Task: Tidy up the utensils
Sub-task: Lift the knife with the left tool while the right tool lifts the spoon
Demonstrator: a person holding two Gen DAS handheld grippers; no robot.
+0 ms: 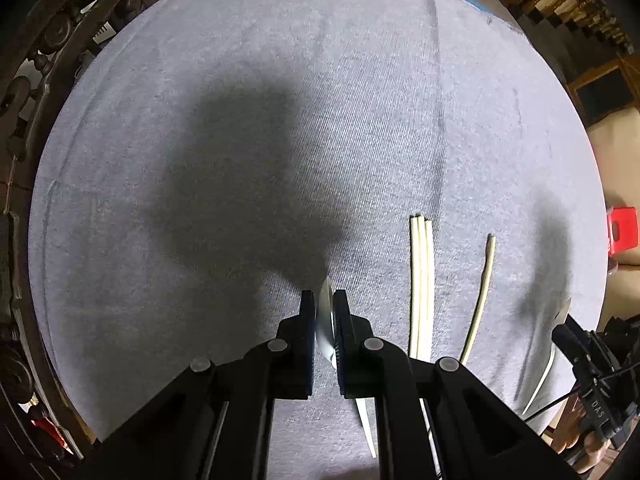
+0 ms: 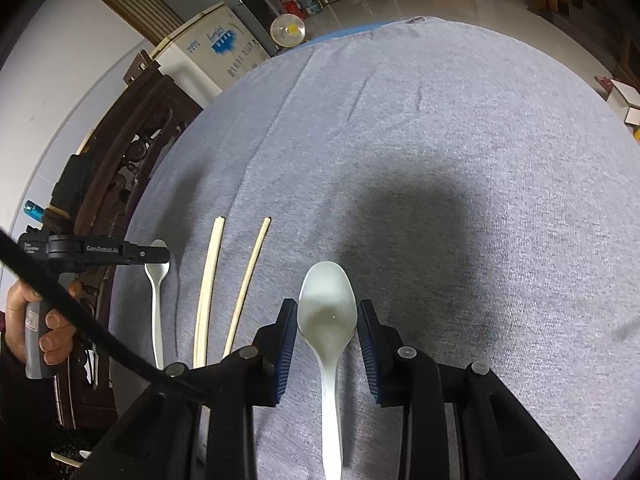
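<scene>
Nearest, right claw (image 2: pixel 327 320) grips narrow across the bowl of the right spoon (image 2: pixel 327 304), above the grey worktop (image 2: pixel 460 140). Looks like white plastic: probably light, stiff, slippery; safer taken at the neck. Beside it lie pale chopsticks (image 2: pixel 208 280), thin, likely to roll. Farther left, left claw (image 1: pixel 323 302) pinches the left spoon (image 1: pixel 325 320) edge-on, almost fully closed.

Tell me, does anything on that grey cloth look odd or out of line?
Only slightly. One chopstick lies apart from the bundle of chopsticks, angled a little rather than parallel. Otherwise nothing is spilled or broken: each gripper has a white spoon between its fingers, the left gripper and the right gripper.
</scene>
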